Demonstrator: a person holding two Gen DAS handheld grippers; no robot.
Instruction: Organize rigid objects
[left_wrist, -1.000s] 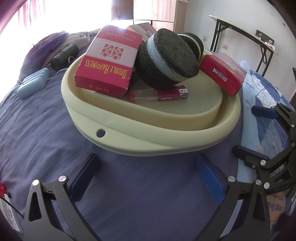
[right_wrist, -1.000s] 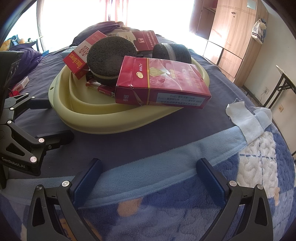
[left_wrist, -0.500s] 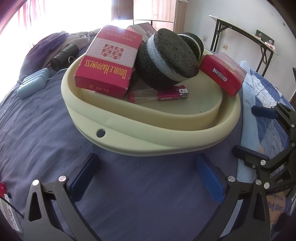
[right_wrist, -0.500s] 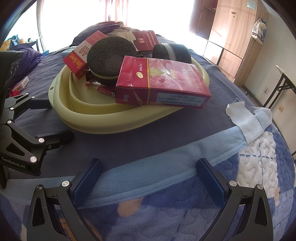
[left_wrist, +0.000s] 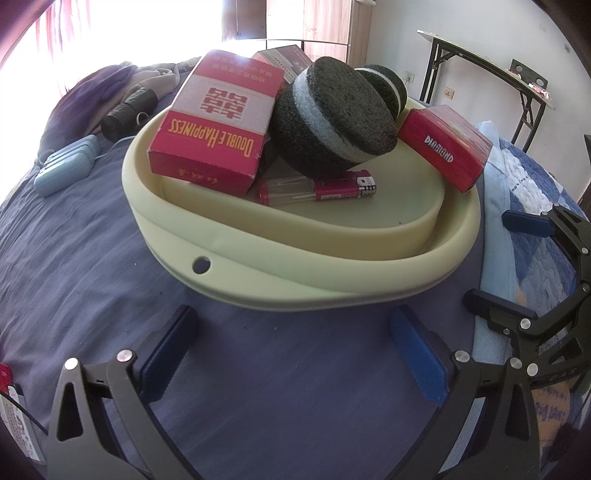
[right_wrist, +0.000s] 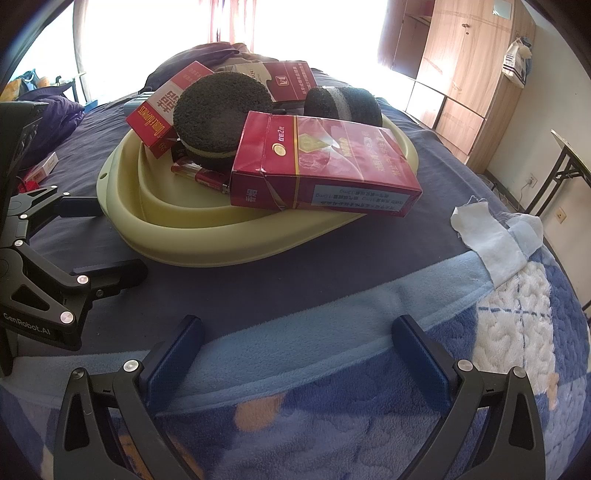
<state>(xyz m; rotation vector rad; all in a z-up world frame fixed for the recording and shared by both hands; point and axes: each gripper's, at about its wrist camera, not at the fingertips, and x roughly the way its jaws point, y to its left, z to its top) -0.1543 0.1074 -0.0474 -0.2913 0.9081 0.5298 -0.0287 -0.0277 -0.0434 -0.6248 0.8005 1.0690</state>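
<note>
A pale yellow oval tray (left_wrist: 280, 273) (right_wrist: 207, 247) rests on a purple bedsheet. It holds a red "Double Happiness" box (left_wrist: 218, 122) (right_wrist: 155, 114), a big dark round sponge (left_wrist: 332, 118) (right_wrist: 218, 110), a second sponge (left_wrist: 384, 86) (right_wrist: 343, 101), a red lighter (left_wrist: 317, 188) (right_wrist: 199, 175) and a third red box (left_wrist: 284, 61) (right_wrist: 284, 79) at the back. A red "Diamond" box (left_wrist: 447, 144) (right_wrist: 317, 166) lies over the tray's rim. My left gripper (left_wrist: 295, 350) (right_wrist: 88, 240) is open just short of the tray. My right gripper (right_wrist: 299, 354) (left_wrist: 506, 258) is open over the blanket.
A pale blue case (left_wrist: 66, 166) and a black roll (left_wrist: 129, 114) lie left of the tray beside bunched clothes. A small white-red pack (right_wrist: 42, 166) sits at the bed's left. A blue patterned blanket (right_wrist: 369, 406) covers the near side, with a white cloth (right_wrist: 487, 240) on it. A folding table (left_wrist: 487, 70) and wardrobe (right_wrist: 461, 74) stand beyond.
</note>
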